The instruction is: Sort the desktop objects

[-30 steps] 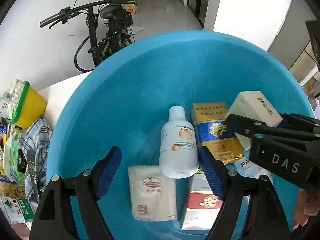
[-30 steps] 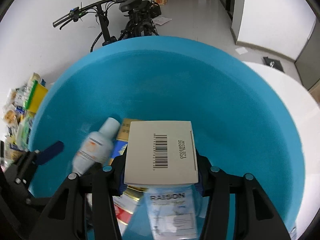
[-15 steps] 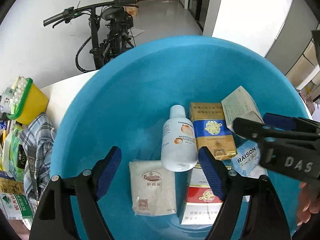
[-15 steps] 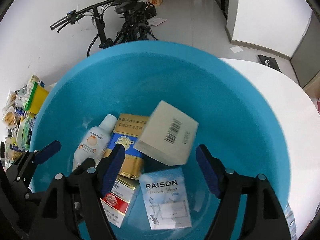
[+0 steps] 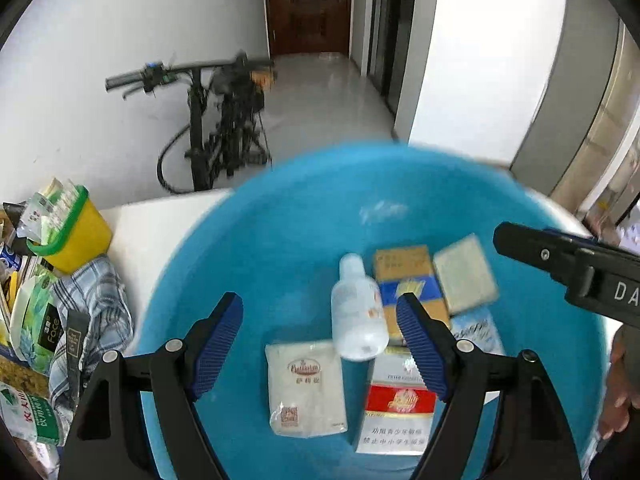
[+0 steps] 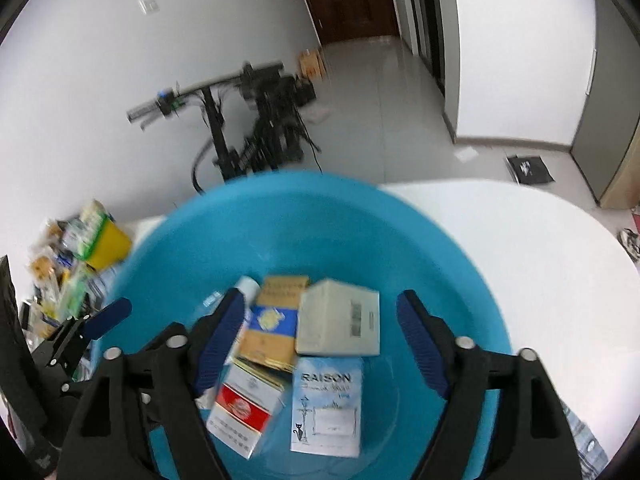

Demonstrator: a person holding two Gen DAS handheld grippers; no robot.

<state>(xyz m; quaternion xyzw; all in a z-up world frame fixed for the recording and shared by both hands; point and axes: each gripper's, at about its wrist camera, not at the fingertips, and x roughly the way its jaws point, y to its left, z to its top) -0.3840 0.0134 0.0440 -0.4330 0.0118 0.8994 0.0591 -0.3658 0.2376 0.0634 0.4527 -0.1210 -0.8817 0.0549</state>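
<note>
The blue basin (image 6: 460,264) holds a white bottle (image 5: 358,312), tissue pack (image 5: 306,388), several cartons (labels blurred) and the grey barcoded box (image 6: 340,322), lying free. Right gripper (image 6: 320,348) is opening, empty; left gripper (image 5: 320,348) gapes, empty.

the blue basin (image 5: 280,240) runs off the lower edge in both views. motion blur smears the print on the gold-and-blue pack (image 6: 272,320) and the bicycle (image 6: 256,120). right hand-held gripper (image 5: 568,264) cut by the frame edge.
</note>
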